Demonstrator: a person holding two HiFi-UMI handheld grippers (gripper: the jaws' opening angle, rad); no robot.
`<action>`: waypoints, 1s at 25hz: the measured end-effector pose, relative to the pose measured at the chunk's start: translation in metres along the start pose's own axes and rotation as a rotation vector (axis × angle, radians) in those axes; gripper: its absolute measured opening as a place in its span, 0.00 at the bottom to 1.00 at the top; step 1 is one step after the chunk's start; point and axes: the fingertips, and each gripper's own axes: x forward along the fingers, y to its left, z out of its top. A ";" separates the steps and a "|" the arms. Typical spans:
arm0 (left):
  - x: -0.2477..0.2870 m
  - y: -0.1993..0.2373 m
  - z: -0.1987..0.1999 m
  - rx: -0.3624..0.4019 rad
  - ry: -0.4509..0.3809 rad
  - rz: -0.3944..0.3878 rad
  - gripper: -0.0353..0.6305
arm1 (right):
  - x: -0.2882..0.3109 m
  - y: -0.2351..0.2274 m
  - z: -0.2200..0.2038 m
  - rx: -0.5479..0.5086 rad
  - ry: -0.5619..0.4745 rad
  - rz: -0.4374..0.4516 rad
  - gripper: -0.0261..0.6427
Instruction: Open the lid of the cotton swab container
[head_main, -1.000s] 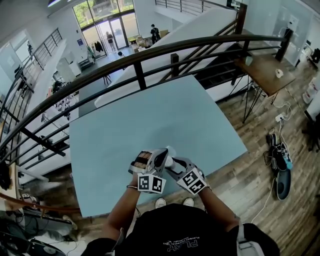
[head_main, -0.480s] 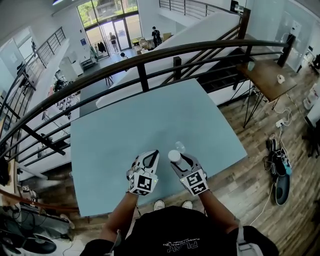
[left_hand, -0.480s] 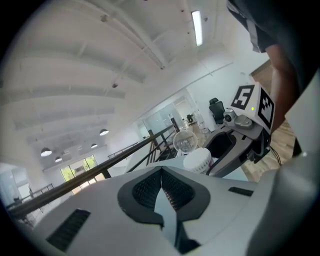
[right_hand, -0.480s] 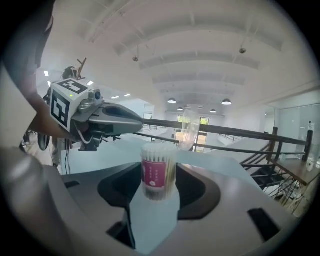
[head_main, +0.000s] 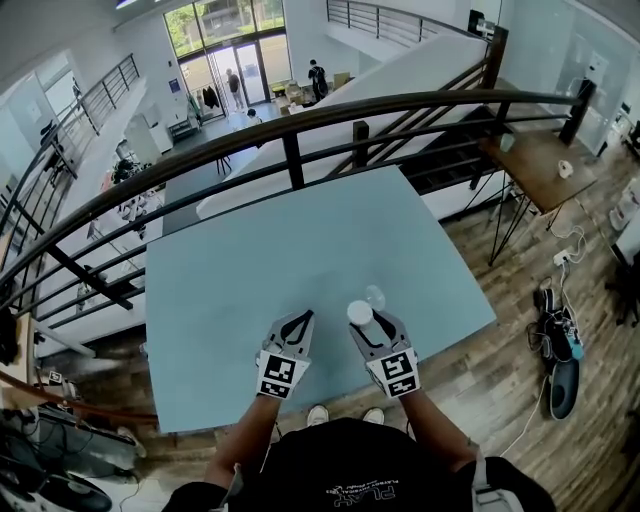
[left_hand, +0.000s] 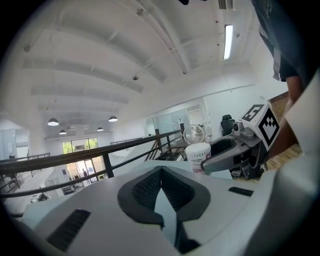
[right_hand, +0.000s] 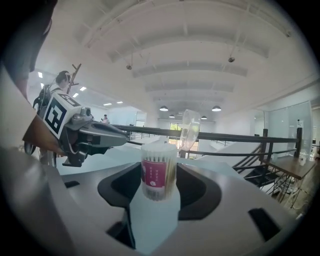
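Note:
A small round cotton swab container (right_hand: 159, 172) with a pink label stands upright between the pads of my right gripper (right_hand: 159, 176), which is shut on it. Its clear lid (right_hand: 189, 131) is flipped up and hangs at the far side. From the head view the container (head_main: 359, 313) is over the near part of the table with the lid (head_main: 375, 296) behind it. My left gripper (head_main: 301, 319) hovers a short way to its left, shut and empty. In the left gripper view the jaws (left_hand: 161, 169) meet, and the container (left_hand: 198, 156) shows at the right.
The light blue table (head_main: 300, 230) stretches ahead, its front edge just under my hands. A dark curved railing (head_main: 290, 130) runs past its far side above a drop to a lower floor. Wooden floor, cables and shoes (head_main: 560, 340) lie at the right.
My left gripper has come off the container, moved left and rolled upright. The clear lid now stands open. My right gripper has lifted the container slightly.

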 end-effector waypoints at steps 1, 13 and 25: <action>-0.001 -0.002 -0.003 -0.018 0.001 -0.002 0.07 | -0.002 -0.002 0.001 0.002 -0.006 -0.008 0.37; -0.004 -0.019 -0.015 -0.081 -0.009 -0.033 0.07 | -0.011 -0.024 0.000 -0.008 -0.017 -0.115 0.37; -0.007 -0.018 -0.016 -0.113 -0.019 -0.026 0.07 | -0.011 -0.028 0.013 -0.018 -0.038 -0.137 0.37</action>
